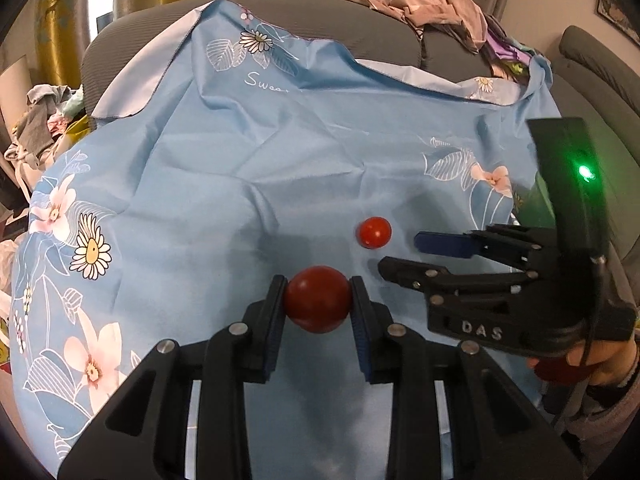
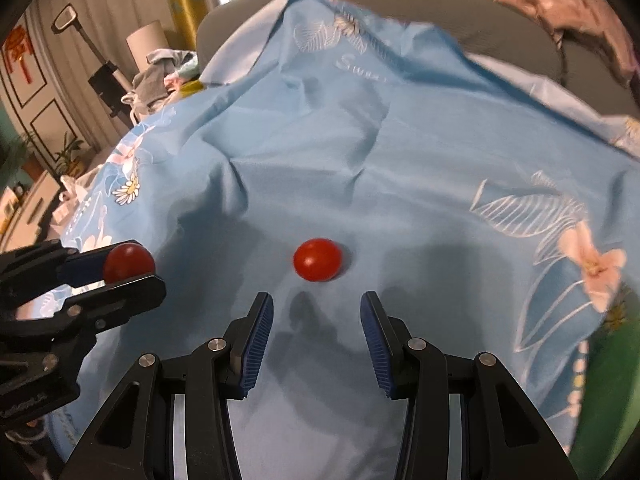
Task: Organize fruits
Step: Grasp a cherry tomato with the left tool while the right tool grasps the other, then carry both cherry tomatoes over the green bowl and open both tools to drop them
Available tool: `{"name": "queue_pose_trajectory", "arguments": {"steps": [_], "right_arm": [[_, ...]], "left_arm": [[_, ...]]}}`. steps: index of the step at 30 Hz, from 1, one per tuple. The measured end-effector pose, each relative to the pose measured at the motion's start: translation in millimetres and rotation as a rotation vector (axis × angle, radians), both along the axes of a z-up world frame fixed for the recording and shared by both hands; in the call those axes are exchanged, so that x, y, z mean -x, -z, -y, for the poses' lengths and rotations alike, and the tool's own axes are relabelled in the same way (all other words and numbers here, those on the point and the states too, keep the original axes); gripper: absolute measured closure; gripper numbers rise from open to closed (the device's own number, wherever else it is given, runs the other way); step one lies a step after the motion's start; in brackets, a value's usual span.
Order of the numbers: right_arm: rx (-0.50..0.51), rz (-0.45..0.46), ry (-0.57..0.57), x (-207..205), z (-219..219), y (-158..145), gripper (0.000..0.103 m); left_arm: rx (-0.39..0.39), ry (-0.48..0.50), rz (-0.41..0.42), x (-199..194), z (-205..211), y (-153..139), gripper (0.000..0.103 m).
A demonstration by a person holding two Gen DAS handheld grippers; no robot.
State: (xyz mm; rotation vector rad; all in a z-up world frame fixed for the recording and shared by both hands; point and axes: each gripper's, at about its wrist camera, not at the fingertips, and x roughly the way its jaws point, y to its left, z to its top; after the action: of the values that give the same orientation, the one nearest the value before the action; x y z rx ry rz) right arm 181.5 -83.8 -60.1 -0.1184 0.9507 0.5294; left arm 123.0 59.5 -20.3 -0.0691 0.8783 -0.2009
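Clearly shown from the left wrist view, the left gripper (image 1: 318,300) is clenched on a dark red tomato (image 1: 317,299), 1 pad pressing each side at the fruit's widest girth. The fruit appears to be carried just above the blue floral cloth (image 1: 240,160), though contact with the cloth cannot be ruled out. A 2nd, brighter tomato (image 1: 373,232) lies loose on the cloth, just beyond the tips of the right gripper (image 1: 398,254), which enters from the right, held by a hand (image 1: 592,364).

From the right wrist view, the right gripper (image 2: 316,332) stands released, its jaws parted wider than the brighter tomato (image 2: 317,259), which sits ahead of the blue ribbed pads (image 2: 258,344) and apart from them. The left gripper (image 2: 132,268) with the dark red tomato (image 2: 129,261) shows at the left edge.

Handling, by judgement: each fruit is probably light, smooth-skinned and round, so it may roll on the soft, creased cloth if nudged by 1 finger before the other arrives. The skin is thin and the flesh soft; a hard squeeze could split it. The sound hold is across the middle, pads opposed on the widest line, with gentle closing. No bowl or tray for sorting is visible in either view.
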Motion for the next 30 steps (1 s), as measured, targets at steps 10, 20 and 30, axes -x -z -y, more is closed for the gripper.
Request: {"name": "queue_pose_trajectory", "arguments": {"steps": [10,20,30], "right_arm": [[0.108,0.052,-0.023,-22,-27,9,0.057],[0.118,0.074,-0.024,-20,-30,10,0.071],[0.058,0.129,-0.017,22,-8,-25,0.071]], "left_arm": [[0.023,-0.009,-0.009,4,-7,3,0.072],[0.018,-0.012,-0.009,5,-8,3,0.072],[0.011,-0.011,-0.003,22,-3,-5,0.072]]}}
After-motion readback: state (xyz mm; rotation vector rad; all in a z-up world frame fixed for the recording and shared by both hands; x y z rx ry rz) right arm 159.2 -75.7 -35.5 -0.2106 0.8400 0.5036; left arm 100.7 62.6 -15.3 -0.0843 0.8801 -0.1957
